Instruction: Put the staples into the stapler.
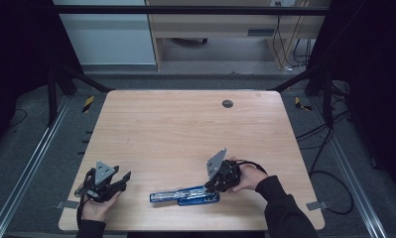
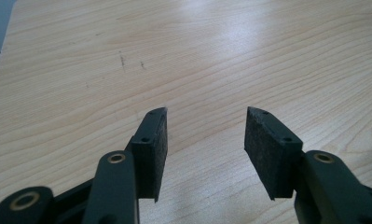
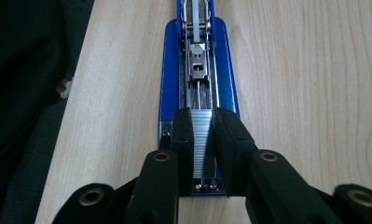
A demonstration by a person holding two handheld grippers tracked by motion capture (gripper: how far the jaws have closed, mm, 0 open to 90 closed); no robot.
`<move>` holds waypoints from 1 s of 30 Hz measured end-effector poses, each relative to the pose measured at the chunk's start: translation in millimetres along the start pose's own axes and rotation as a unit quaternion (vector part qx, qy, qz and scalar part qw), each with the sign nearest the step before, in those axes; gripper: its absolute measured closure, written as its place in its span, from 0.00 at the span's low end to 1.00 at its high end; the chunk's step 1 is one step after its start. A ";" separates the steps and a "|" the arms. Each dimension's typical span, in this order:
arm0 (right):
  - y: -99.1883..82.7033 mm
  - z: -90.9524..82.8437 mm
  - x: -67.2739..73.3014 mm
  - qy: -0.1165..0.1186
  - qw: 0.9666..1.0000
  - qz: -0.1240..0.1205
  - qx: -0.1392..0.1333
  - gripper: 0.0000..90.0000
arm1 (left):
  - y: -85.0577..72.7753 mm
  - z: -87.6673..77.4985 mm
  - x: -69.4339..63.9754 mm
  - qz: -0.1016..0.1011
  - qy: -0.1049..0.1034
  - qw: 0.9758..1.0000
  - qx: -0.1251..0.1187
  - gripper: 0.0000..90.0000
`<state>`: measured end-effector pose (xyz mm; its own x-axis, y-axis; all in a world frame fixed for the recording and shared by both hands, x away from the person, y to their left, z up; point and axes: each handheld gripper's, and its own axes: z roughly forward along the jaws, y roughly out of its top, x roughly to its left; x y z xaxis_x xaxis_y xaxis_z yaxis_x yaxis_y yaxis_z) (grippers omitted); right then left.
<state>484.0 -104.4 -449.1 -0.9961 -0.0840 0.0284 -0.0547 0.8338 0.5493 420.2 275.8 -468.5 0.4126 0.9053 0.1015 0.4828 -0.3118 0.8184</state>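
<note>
I have the blue stapler lying opened out flat near the front edge of the wooden table, a little right of the middle, its long body running left to right in the high view. My right gripper sits at the stapler's right end, tipped down onto it, with my right hand wrapped around the gripper body behind. In the right gripper view the stapler stretches straight away from me, its metal magazine channel and spring pusher exposed between the blue side walls. My two black jaws are drawn in narrow there, and a silver strip of staples sits between the pads, both pads pressed against its ribbed sides, right over the near end of the channel. I cannot tell whether the strip is already resting in the channel or held just above it. My left gripper rests well apart from the stapler, near the table's front left corner, held in my left hand and pointing toward the right. In the left gripper view its jaws stand wide with bare wood grain between the pads, gripping nothing.
</note>
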 end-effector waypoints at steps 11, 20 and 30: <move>2.0 0.8 1.9 -0.003 1.000 0.008 0.007 0.80 | 0.0 0.2 -0.2 0.000 -0.001 1.000 0.000 0.55; 1.5 -10.1 1.8 -0.032 0.999 0.025 -0.030 0.78 | 0.1 0.1 -0.8 -0.001 -0.002 1.000 0.000 0.55; -1.5 -20.2 8.5 -0.095 0.990 0.073 -0.072 0.75 | 0.5 -0.4 -1.8 -0.002 -0.005 1.000 -0.001 0.55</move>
<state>477.0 -117.4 -432.9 -0.9885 0.1476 -0.0338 0.0880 0.7419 0.6648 419.4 274.1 -468.1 0.4187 0.9033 0.0931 0.4820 -0.3079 0.8203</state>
